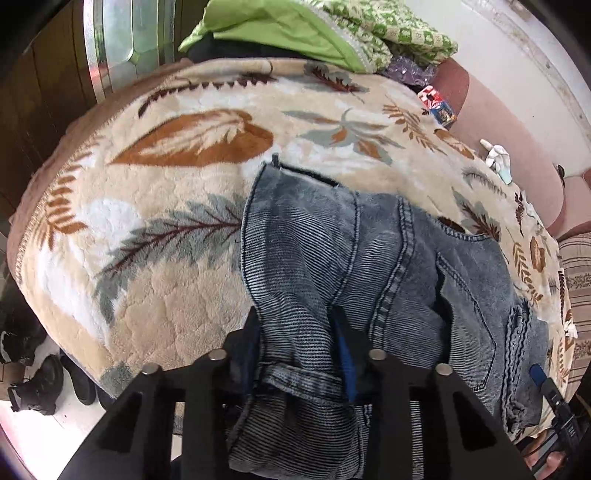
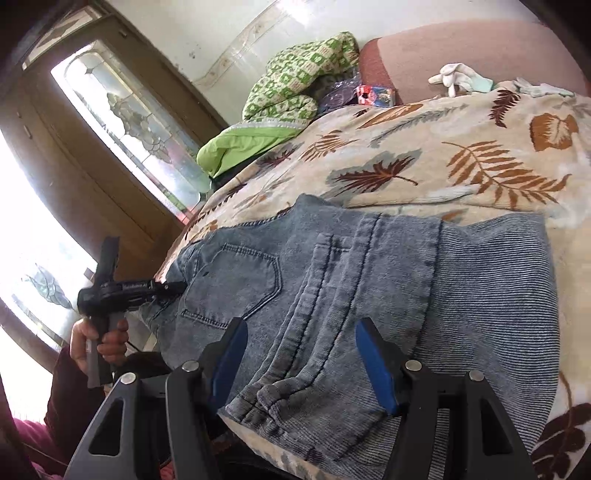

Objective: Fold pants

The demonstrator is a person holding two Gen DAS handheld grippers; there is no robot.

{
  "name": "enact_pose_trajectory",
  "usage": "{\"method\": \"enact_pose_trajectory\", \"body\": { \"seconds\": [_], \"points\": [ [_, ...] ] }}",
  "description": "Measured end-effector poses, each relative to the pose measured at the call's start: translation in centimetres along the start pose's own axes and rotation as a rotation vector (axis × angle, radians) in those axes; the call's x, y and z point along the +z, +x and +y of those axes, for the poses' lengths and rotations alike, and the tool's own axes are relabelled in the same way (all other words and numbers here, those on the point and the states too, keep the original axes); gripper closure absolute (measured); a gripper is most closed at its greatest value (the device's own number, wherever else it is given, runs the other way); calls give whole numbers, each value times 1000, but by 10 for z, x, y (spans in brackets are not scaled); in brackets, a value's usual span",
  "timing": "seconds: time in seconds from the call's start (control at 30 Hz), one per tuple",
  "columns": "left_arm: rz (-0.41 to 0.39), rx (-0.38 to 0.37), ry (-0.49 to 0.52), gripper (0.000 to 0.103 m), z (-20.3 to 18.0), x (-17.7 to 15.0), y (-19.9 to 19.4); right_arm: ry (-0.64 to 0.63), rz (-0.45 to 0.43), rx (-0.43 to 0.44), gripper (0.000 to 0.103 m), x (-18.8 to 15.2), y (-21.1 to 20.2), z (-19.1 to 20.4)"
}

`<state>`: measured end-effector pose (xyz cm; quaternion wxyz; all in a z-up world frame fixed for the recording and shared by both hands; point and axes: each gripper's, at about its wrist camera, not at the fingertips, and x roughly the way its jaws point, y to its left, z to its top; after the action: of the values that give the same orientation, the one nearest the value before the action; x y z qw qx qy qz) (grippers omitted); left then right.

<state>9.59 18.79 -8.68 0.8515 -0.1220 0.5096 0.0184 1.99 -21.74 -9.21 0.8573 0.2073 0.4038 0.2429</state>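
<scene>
Washed-blue jeans [image 1: 369, 251] lie folded on a cream blanket with a leaf print [image 1: 166, 184]. In the left wrist view my left gripper [image 1: 299, 325] is shut on a bunched leg hem [image 1: 306, 384] at the near edge of the bed, with the cloth squeezed between its fingers. In the right wrist view the jeans [image 2: 369, 266] show a back pocket and a ribbed leg. My right gripper [image 2: 301, 328] stands open over their near edge, its blue pads [image 2: 376, 365] wide apart and not pressing the cloth. A hand holds the left gripper [image 2: 173, 286] at the jeans' left end.
A green quilt [image 1: 295, 29] is piled at the far end of the bed. White gloves [image 2: 454, 75] and a small colourful box [image 1: 439, 105] lie by the pink upholstered edge [image 2: 443, 48]. Dark shoes [image 1: 37, 384] stand on the floor at left. A wooden door with glass [image 2: 122, 122] is beyond.
</scene>
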Motion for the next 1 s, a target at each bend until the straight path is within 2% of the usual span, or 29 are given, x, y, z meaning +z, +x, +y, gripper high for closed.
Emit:
{"method": "enact_pose_trajectory", "body": {
  "seconds": [0.07, 0.17, 0.37, 0.53, 0.6, 0.77, 1.0],
  "points": [
    [-40, 19, 30, 76, -10, -1, -11, 33, -26, -4, 38, 2, -5, -7],
    [-114, 33, 98, 80, -32, -4, -37, 80, -66, -13, 38, 6, -13, -18],
    [-229, -46, 220, 82, -80, -5, -100, 196, -155, -22, 38, 16, -35, -41],
    [-304, -126, 392, 84, -151, -18, -143, 245, -290, -39, 38, 27, -75, -57],
    [-304, -143, 476, 84, -186, -28, -146, 270, -342, -20, 38, 30, -93, -65],
    [-243, -198, 593, 85, -262, -49, -130, 318, -475, 62, 38, 33, -139, -85],
    [-122, -282, 742, 85, -373, -76, -90, 389, -612, 81, 37, 28, -182, -109]
  ]
}}
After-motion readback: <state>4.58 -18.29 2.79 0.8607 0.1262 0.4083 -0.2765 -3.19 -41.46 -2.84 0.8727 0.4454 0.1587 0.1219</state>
